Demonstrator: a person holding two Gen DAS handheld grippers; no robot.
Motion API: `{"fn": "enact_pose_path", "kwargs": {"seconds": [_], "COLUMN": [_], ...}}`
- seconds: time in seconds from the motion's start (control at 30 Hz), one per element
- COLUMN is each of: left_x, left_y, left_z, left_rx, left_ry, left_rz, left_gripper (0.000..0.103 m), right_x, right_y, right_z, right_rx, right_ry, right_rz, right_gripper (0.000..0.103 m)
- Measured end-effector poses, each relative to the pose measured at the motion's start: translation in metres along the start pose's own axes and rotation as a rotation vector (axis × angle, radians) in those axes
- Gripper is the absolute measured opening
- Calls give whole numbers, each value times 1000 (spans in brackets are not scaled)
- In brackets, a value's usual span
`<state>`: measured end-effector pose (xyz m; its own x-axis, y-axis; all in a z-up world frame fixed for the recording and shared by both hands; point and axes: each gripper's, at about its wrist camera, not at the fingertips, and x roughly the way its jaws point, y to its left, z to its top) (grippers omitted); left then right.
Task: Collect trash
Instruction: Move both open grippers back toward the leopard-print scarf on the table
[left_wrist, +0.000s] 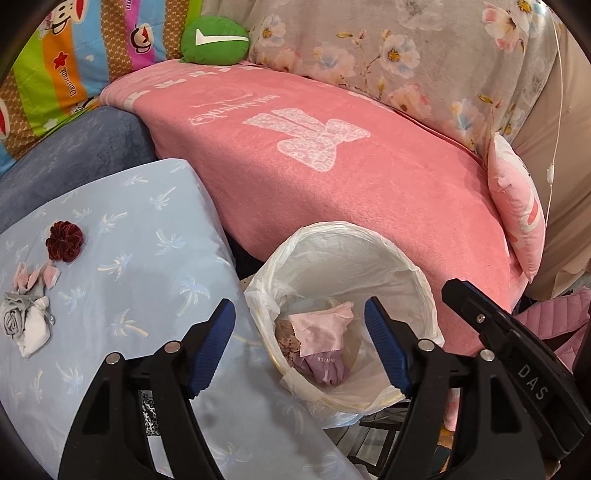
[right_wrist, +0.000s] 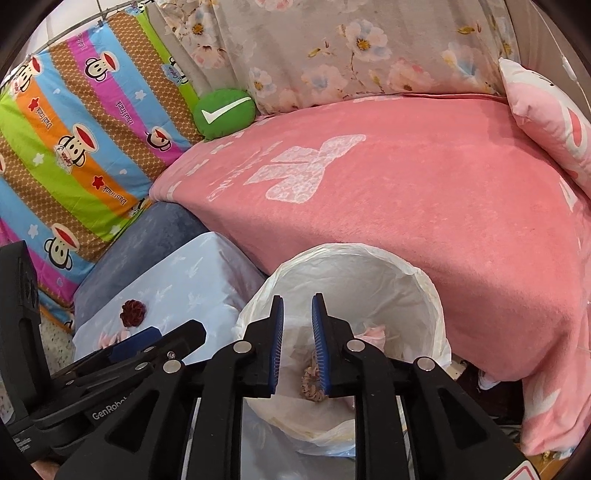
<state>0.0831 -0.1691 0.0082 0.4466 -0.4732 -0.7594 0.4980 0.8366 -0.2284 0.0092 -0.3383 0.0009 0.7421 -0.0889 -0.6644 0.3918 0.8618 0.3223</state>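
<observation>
A white-lined trash bin (left_wrist: 369, 236) stands between the pink bed and a light blue table. In it lie a pink cloth scrap (left_wrist: 321, 328), a purple wrapper (left_wrist: 325, 369) and a brownish scrunchie (right_wrist: 314, 384). My left gripper (left_wrist: 299, 306) hangs open wide over the bin with nothing between its fingers. My right gripper (right_wrist: 297, 299) is over the same bin (right_wrist: 406, 266), its jaws a narrow gap apart and bare. On the table lie a dark red scrunchie (left_wrist: 64, 242), pink scraps (left_wrist: 33, 277) and a grey-white cloth bundle (left_wrist: 22, 321).
The pink blanket (left_wrist: 351, 177) covers the bed behind the bin, with a pink pillow (left_wrist: 517, 206) at its right end. A green cushion (left_wrist: 214, 38) and a striped cartoon quilt (left_wrist: 74, 62) sit at the back left. A grey-blue cushion (left_wrist: 74, 155) borders the blue-clothed table (left_wrist: 147, 258).
</observation>
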Motion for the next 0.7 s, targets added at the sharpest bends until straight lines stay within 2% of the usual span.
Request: {"fn": "enact_pose_path", "kwargs": {"seconds": [0.7], "left_x": [-14], "left_y": [40], "left_z": [-17], "left_rx": [-68], "left_ry": [-14], "left_rz": [65], "left_gripper": [69], "right_x": [11], "right_y": [48], "right_z": [-30], "right_rx": [-104], "right_ry": [74], "right_rz": [42], "right_gripper": [28]}}
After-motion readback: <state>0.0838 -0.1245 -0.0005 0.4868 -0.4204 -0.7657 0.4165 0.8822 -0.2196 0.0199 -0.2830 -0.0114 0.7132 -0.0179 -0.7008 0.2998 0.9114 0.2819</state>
